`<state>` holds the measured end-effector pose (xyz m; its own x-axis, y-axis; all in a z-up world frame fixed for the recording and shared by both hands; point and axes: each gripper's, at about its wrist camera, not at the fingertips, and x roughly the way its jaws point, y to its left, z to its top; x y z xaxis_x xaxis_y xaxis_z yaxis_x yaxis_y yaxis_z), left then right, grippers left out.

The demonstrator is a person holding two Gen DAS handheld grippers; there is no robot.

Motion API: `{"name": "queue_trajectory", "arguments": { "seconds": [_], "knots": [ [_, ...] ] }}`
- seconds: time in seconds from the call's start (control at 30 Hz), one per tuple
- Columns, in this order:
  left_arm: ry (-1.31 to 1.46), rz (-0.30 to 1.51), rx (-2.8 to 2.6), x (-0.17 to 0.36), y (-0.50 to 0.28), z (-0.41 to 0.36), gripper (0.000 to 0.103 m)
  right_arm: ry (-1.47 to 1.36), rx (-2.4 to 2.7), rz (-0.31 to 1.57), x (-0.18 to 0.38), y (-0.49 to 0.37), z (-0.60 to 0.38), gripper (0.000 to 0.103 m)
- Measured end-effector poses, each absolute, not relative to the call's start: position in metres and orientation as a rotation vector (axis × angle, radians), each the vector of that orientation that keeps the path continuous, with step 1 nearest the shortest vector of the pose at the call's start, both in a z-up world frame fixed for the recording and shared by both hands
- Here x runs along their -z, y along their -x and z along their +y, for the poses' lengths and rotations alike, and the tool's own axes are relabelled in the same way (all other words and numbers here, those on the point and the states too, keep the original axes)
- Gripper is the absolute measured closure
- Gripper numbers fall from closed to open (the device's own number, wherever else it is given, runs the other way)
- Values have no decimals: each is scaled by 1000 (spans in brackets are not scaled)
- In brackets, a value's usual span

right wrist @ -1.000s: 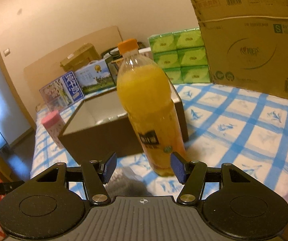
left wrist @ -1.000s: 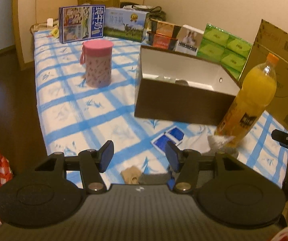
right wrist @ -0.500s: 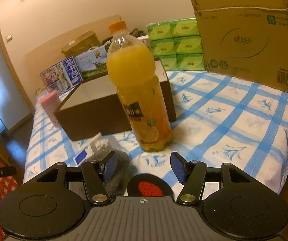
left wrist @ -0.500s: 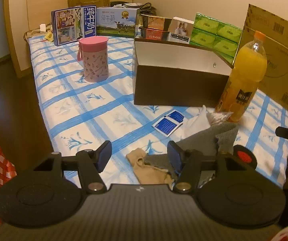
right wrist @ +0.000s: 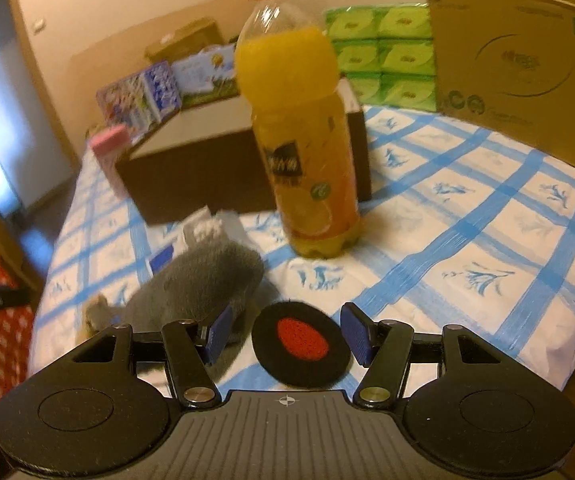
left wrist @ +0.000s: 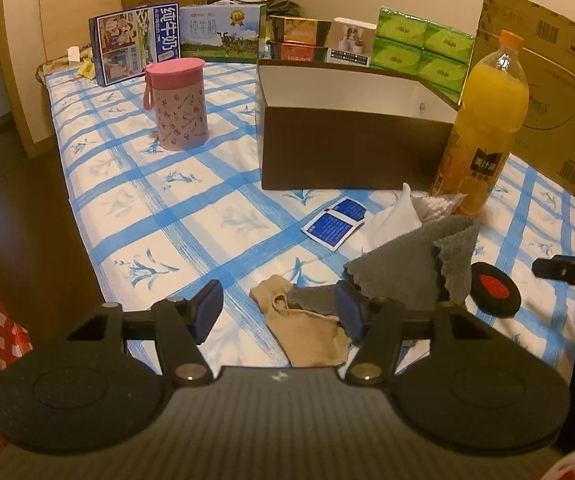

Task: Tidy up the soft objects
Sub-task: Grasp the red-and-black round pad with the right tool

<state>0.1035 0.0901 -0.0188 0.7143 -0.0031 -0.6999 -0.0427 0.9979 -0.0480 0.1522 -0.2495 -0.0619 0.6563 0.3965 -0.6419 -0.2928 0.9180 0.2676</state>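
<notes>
Both claws are apart and hold nothing. My left claw [left wrist: 279, 312] has just widened a little above one beige sock [left wrist: 307, 332], which lies between its fingers on the surface [left wrist: 191, 216] under a blue checked cloth. My right claw [right wrist: 287, 334] has also just widened, over one round black pad with a red centre [right wrist: 301, 342] lying flat between its fingers. One grey towel [left wrist: 411, 268] sits crumpled between sock and pad, overlapping the sock's far edge. Beyond it I count one white cloth [left wrist: 391, 216], two blue sachets [left wrist: 335, 220], one orange juice bottle [left wrist: 483, 128] standing upright, one open brown box [left wrist: 351, 160] and one pink canister [left wrist: 177, 104]. Along the far wall stand two milk cartons [left wrist: 175, 40] and one block of green tissue packs [left wrist: 419, 52].
</notes>
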Motion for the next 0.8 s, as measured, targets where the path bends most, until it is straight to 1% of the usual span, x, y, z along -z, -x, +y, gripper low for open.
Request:
{"name": "queue_trajectory", "arguments": {
  "seconds": [0.07, 0.27, 0.8],
  "knots": [
    [63, 782, -24, 22, -104, 91, 45, -118, -410, 778, 69, -154, -247, 35],
    [56, 807, -20, 30, -106, 91, 45, -16, -448, 802, 88, -160, -239, 27],
    [38, 845, 11, 46, -122, 85, 45, 218, -537, 835, 131, -191, -216, 25]
  ]
}}
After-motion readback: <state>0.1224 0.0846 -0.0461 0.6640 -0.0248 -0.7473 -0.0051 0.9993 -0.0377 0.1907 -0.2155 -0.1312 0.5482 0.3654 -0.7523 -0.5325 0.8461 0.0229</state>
